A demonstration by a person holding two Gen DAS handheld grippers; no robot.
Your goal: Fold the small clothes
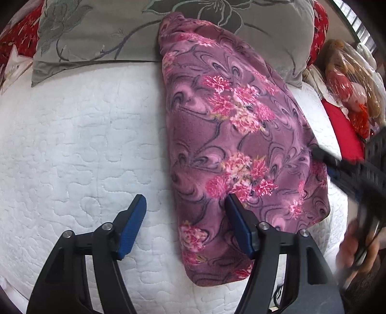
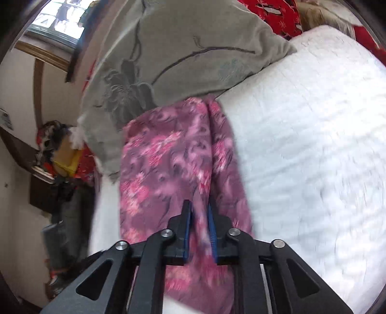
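A purple fleece garment with pink flowers (image 1: 231, 135) lies lengthwise on the white quilted bed (image 1: 84, 145), its far end up against a grey pillow. My left gripper (image 1: 185, 203) is open above the garment's near left edge; one finger is over the quilt, the other over the cloth. My right gripper (image 2: 199, 212) is shut on a fold of the garment (image 2: 168, 157) and holds it, blurred by motion. It also shows in the left wrist view (image 1: 320, 154) at the garment's right edge.
A grey flowered pillow (image 1: 120, 29) lies across the head of the bed, with red bedding behind it. Dolls and bags (image 1: 347, 79) sit at the right of the bed. A cluttered shelf (image 2: 60, 154) and a window (image 2: 62, 14) show beyond the bed's edge.
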